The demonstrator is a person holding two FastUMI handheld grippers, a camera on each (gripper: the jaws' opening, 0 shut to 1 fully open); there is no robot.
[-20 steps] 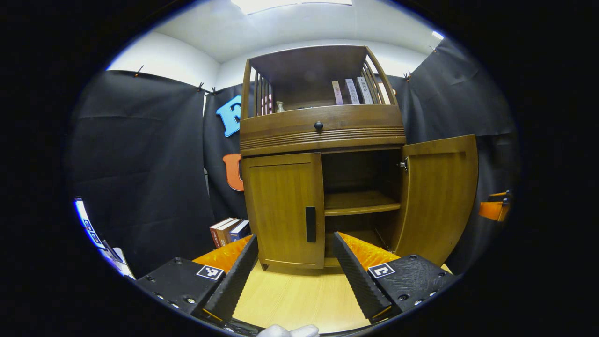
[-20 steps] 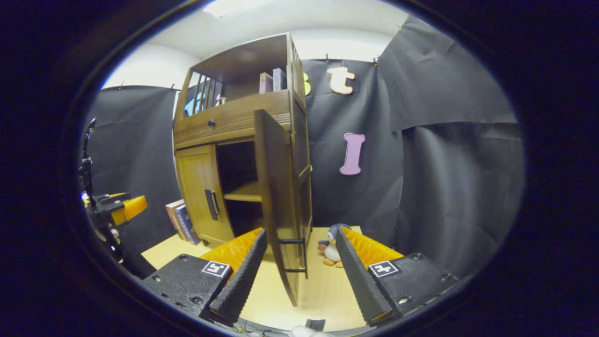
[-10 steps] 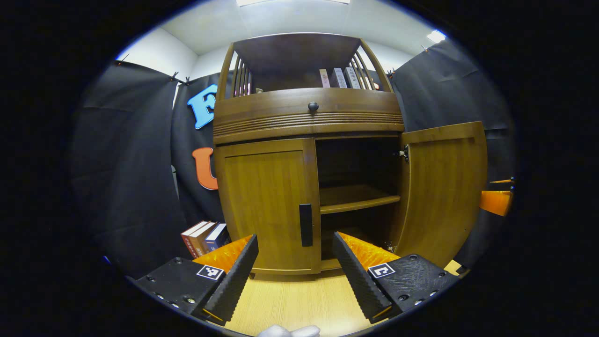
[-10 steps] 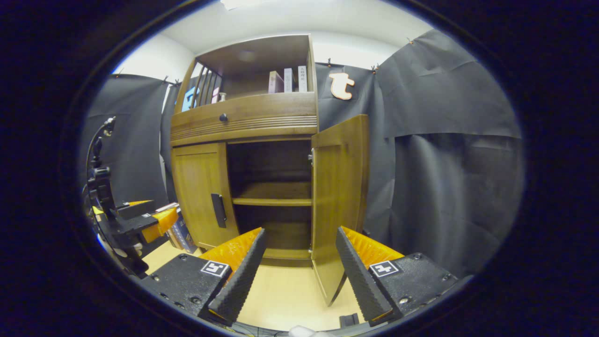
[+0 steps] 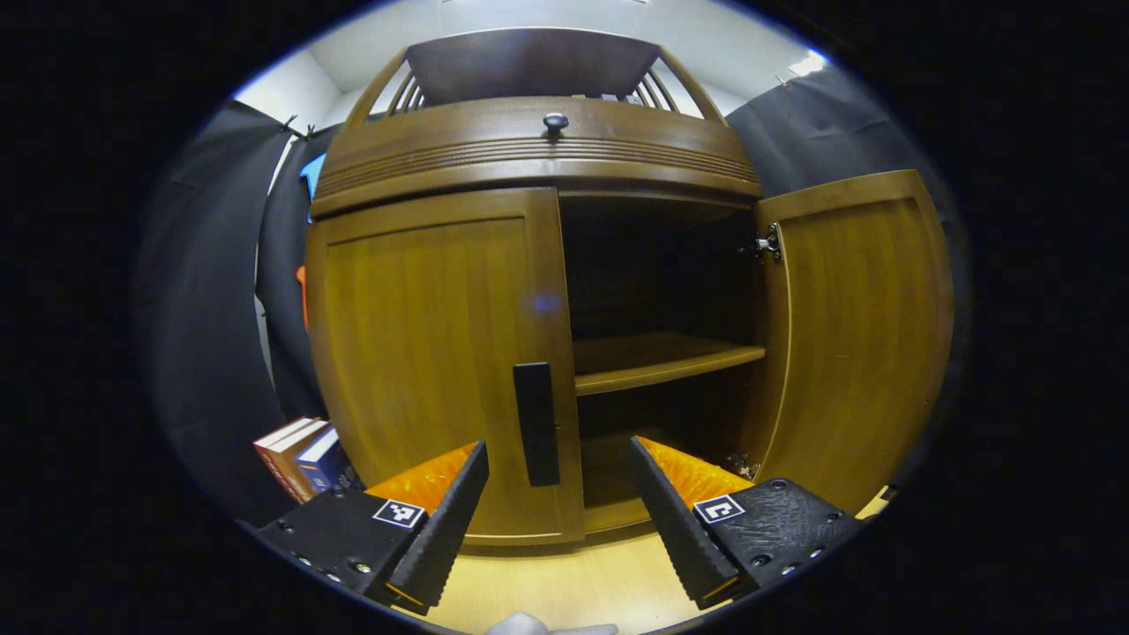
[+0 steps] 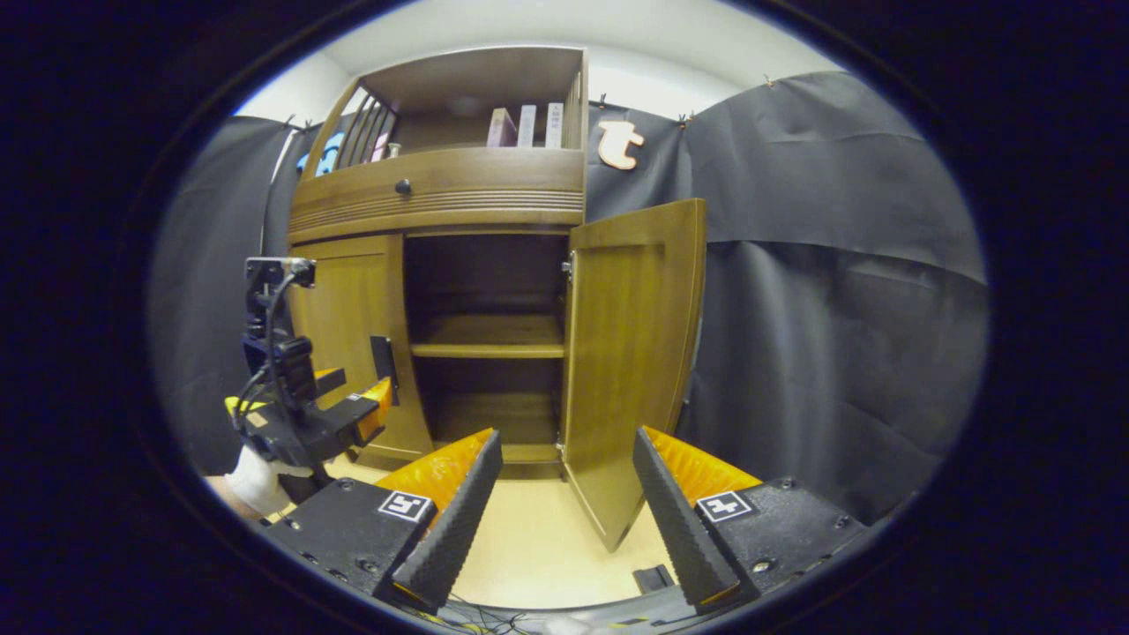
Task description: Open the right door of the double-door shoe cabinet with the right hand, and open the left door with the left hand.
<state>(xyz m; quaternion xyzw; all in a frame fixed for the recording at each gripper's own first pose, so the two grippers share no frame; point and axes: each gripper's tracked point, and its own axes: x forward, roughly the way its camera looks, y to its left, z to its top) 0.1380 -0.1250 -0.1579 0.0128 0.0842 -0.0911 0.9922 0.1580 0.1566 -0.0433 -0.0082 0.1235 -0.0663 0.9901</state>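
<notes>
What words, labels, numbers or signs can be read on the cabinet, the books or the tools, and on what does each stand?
Nothing can be quoted.
Top-shelf books: spine print too small to read.
Books beside the cabinet: no print legible.
Square markers on the left tool and the right tool: coded patterns, not words.
Shoe cabinet: no writing visible.

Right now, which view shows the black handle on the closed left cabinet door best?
The left gripper view: the black vertical bar handle sits large and frontal, just ahead of the open jaws. The right gripper view shows it small, oblique, beside the left gripper.
</notes>
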